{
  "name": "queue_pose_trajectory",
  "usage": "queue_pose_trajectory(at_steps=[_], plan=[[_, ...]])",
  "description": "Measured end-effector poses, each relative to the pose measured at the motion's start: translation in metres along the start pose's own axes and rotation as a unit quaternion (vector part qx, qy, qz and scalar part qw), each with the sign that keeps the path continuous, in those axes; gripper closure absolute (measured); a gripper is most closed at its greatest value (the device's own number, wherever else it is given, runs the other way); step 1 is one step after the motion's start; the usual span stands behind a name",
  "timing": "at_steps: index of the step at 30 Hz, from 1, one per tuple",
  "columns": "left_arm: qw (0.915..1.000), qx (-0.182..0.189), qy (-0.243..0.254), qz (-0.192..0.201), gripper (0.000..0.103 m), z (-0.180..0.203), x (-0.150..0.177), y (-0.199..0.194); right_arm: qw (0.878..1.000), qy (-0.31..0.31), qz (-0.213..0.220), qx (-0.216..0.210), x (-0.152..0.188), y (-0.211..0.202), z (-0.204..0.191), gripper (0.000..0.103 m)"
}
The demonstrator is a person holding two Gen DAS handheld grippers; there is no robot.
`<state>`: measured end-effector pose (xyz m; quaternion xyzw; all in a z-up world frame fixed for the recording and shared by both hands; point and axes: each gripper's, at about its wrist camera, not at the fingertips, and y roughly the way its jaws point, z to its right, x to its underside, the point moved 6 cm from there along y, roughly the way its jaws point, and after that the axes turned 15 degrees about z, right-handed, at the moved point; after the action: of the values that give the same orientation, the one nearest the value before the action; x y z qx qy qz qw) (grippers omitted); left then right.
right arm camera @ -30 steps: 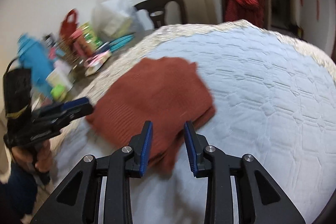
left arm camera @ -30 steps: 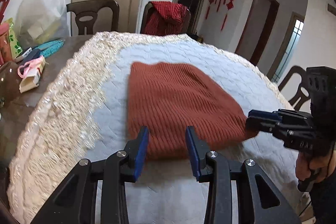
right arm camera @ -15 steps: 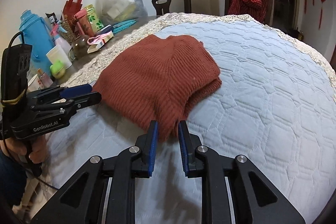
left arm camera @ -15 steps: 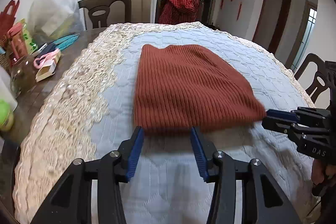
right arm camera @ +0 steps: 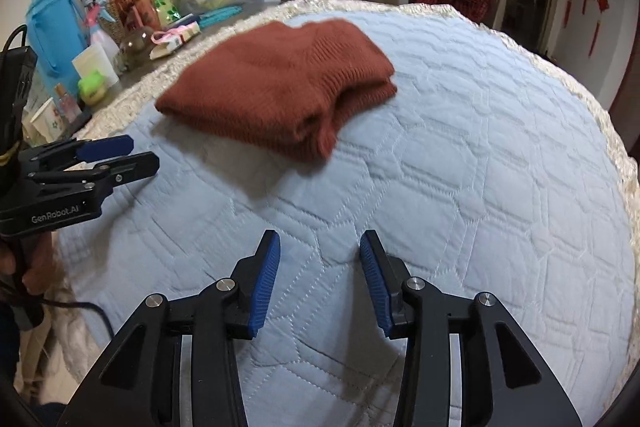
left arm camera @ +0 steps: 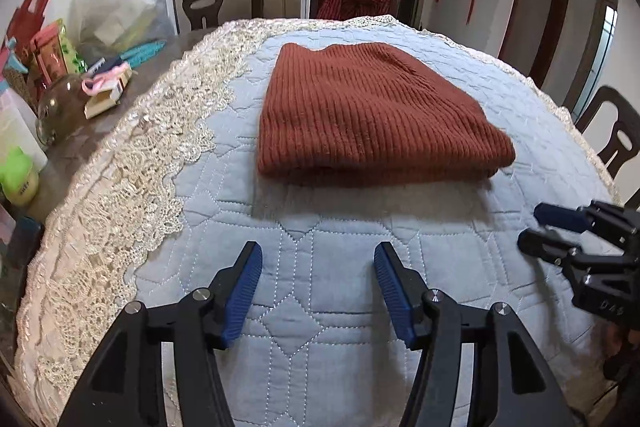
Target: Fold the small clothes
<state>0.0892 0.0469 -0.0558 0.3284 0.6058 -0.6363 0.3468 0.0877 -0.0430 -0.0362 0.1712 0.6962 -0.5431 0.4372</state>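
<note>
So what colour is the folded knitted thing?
Rusty red-brown sweater, clearest in the left wrist view.

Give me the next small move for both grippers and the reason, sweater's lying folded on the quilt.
Probably back both off and leave it. The rust sweater lies as a folded stack on the blue quilt. The left gripper and right gripper have just been opening, with nothing between their jaws, and both sit short of the sweater's near edge. If anything, the bunched layers at its right corner could take one tidy.

Both wrist views angled down, sharing sweater, quilt.
</note>
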Motion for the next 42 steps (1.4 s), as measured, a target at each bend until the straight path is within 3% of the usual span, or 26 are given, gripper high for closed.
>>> queue_pose_trajectory(at_steps=[11,42], plan=[[0.9999,-0.005,0.011,0.005,0.028,0.0063,0.004,0.0013,1.0,-0.003,0.0,-0.002,0.0012,0.0024,-0.0019,0.053],[0.9999,-0.009,0.009,0.006,0.025,0.0033,0.004,0.0028,1.0,-0.004,0.0,-0.003,0.0019,0.0026,-0.0049,0.05]])
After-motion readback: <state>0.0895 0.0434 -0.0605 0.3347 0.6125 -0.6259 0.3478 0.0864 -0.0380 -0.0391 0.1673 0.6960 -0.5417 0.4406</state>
